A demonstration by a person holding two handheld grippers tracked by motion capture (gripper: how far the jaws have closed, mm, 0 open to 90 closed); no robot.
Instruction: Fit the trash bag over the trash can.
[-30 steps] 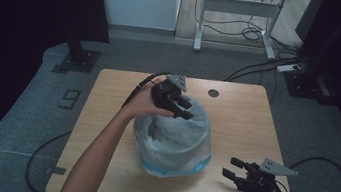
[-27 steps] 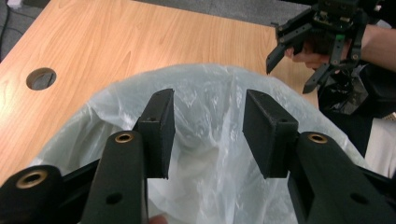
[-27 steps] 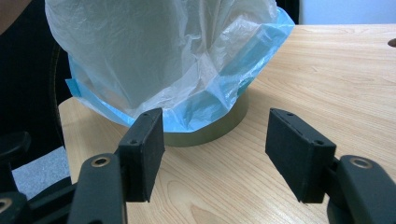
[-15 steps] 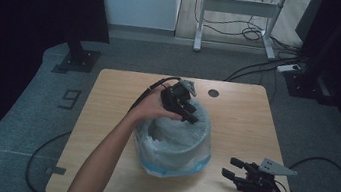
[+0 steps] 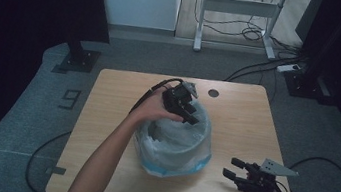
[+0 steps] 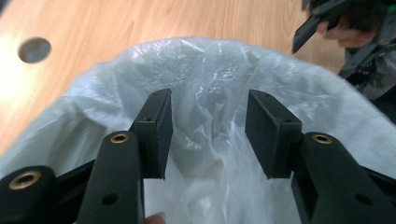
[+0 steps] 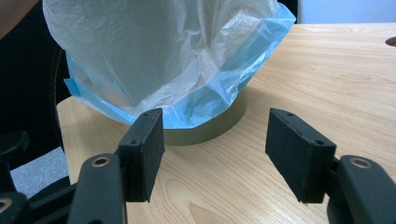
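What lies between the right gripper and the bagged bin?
Bare wooden table separates the right gripper from the bagged bin, as seen in the right gripper view.

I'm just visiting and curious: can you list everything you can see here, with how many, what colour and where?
Bin: one, olive-grey, middle of the table, seen below the bag's hem.
Plastic bag: one, clear with a blue edge, draped over the bin.
Table: one, light wood, with a round hole near its far edge.
Cables: several, dark, on the grey floor beyond the table.
Left claw: one, black, open over the bag's far rim.
Right claw: one, black, open, at the table's near right corner.
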